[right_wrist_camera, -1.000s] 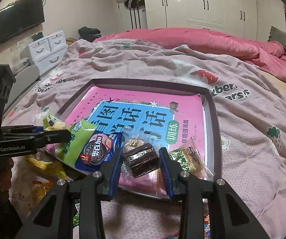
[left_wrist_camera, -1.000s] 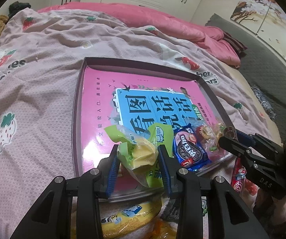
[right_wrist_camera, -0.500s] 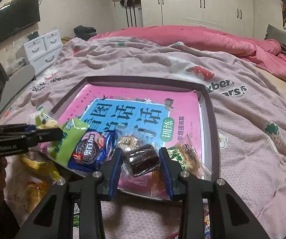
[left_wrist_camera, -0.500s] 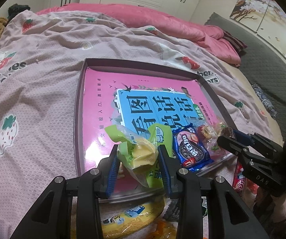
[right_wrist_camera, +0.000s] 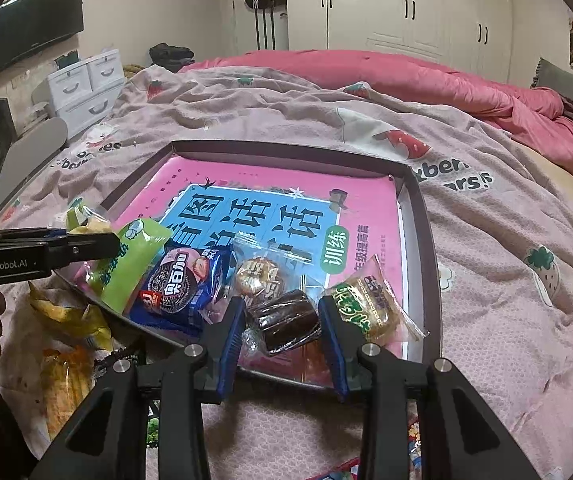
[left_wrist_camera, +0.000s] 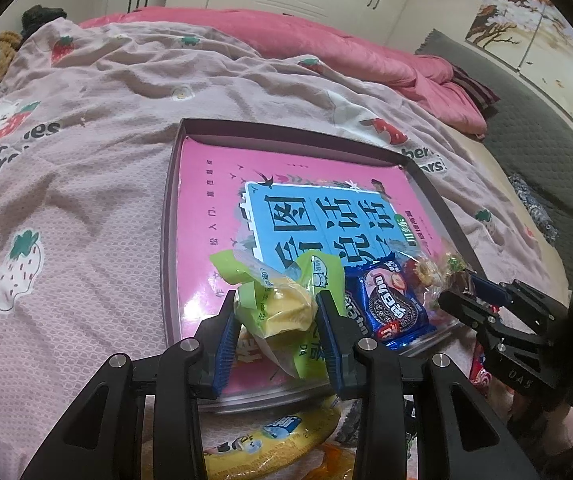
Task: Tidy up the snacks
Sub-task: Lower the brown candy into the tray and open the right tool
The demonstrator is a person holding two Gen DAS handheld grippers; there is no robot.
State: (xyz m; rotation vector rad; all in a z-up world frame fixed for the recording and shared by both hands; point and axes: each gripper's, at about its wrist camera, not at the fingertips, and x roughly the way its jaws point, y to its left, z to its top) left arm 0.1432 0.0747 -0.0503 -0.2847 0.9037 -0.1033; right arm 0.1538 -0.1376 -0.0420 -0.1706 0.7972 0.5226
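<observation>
A dark-rimmed tray [left_wrist_camera: 168, 216] [right_wrist_camera: 418, 216] lined with a pink and blue book lies on the bed. My left gripper [left_wrist_camera: 276, 316] is shut on a yellow cake in a green wrapper [left_wrist_camera: 282, 308], held over the tray's near edge. My right gripper [right_wrist_camera: 282, 320] is shut on a dark chocolate cake in clear wrap [right_wrist_camera: 284, 320], just above the tray's near edge. In the tray lie a blue Oreo pack [left_wrist_camera: 390, 308] [right_wrist_camera: 182, 284], a green packet [right_wrist_camera: 134, 256], a round gold snack [right_wrist_camera: 258, 276] and a green-labelled pastry [right_wrist_camera: 370, 304].
Loose snacks lie on the bedspread below the tray: a yellow packet [left_wrist_camera: 274, 436] and yellow and orange wrappers [right_wrist_camera: 66, 320]. A pink duvet [right_wrist_camera: 426, 76] is heaped at the back. White drawers [right_wrist_camera: 82, 88] stand at far left.
Both grippers keep their snacks and have shifted only slightly. The right gripper with the chocolate cake has dropped a little toward the tray's near edge.
</observation>
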